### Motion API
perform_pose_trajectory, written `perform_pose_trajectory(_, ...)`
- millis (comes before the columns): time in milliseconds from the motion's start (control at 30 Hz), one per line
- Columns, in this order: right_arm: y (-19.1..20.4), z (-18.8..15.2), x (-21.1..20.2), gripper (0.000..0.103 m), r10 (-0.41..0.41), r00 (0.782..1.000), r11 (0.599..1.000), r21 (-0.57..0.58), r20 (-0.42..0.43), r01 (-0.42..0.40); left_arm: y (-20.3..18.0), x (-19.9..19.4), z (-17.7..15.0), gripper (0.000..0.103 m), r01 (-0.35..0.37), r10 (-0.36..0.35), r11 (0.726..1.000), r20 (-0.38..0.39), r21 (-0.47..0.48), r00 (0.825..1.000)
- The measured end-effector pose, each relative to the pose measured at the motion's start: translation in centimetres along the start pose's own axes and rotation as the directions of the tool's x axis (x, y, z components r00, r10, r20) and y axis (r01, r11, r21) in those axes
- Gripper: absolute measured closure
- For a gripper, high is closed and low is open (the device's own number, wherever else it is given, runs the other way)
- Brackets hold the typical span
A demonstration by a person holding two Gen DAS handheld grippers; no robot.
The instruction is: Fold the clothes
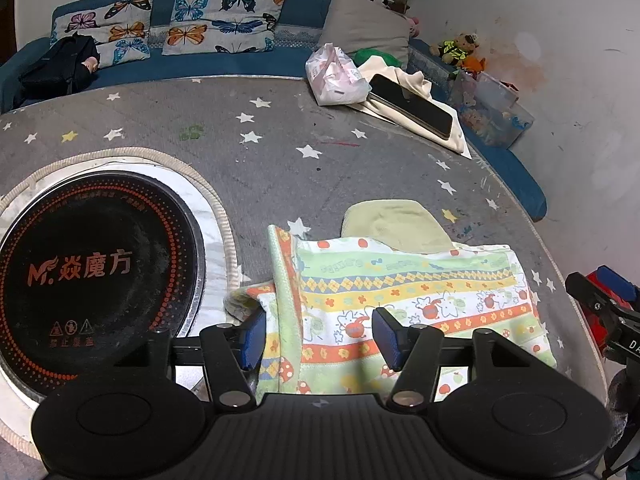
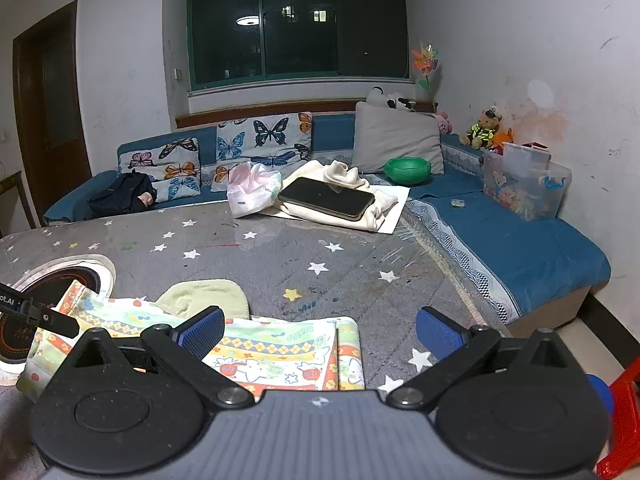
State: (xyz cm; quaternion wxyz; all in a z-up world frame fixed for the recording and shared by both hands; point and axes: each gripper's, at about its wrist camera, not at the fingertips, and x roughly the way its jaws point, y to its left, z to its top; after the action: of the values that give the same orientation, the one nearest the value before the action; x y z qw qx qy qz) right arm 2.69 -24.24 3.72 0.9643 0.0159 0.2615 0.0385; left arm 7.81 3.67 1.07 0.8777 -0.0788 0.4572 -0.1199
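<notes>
Left wrist view shows the patterned cloth (image 1: 400, 292) lying flat on the gray star tabletop (image 1: 240, 148), close to us. It is partly folded. Its long side runs left to right, and its stripes run that way too. One flap stands up along its left edge. A pale green cloth (image 1: 396, 220) peeks out from under its far side.

Our left gripper (image 1: 320, 338) hangs over the near edge with its jaws wide, holding nothing. Our right gripper (image 2: 320, 330) is wide too, over the right end of the cloth.

We think the next fold goes best if we pinch both near corners evenly, lift together, and lay the edges straight. The black cooker (image 1: 96, 276) sits just left, so we keep the cloth off it.
</notes>
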Motion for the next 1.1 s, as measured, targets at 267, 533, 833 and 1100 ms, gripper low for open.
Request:
perform_pose_trajectory(267,0.04,0.0,-0.33,0.0,0.0,1.0,1.0,0.004,0.005,0.0,0.05,-0.16,-0.07,0.042,0.001,-0.001,1.0,0.001,0.001,1.0)
perform_pose_trajectory(533,0.03,0.11,-0.38,0.0,-0.001,1.0,1.0,0.013,0.01,0.001,0.01,-0.19,-0.09,0.04,0.001,-0.001,1.0,0.001,0.003,1.0)
perform_pose_trajectory(833,0.14,0.13,-0.39,0.0,0.005,1.0,1.0,0.025,0.009,-0.005,-0.11,-0.22,-0.08,0.038,-0.003,0.003,1.0,-0.001,0.008,1.0)
perform_pose_trajectory(1100,-0.08,0.16,-0.42,0.0,0.003,1.0,0.999,0.047,0.012,-0.004,-0.24,-0.4,-0.18,0.037,-0.004,0.004,1.0,0.0,0.019,1.0)
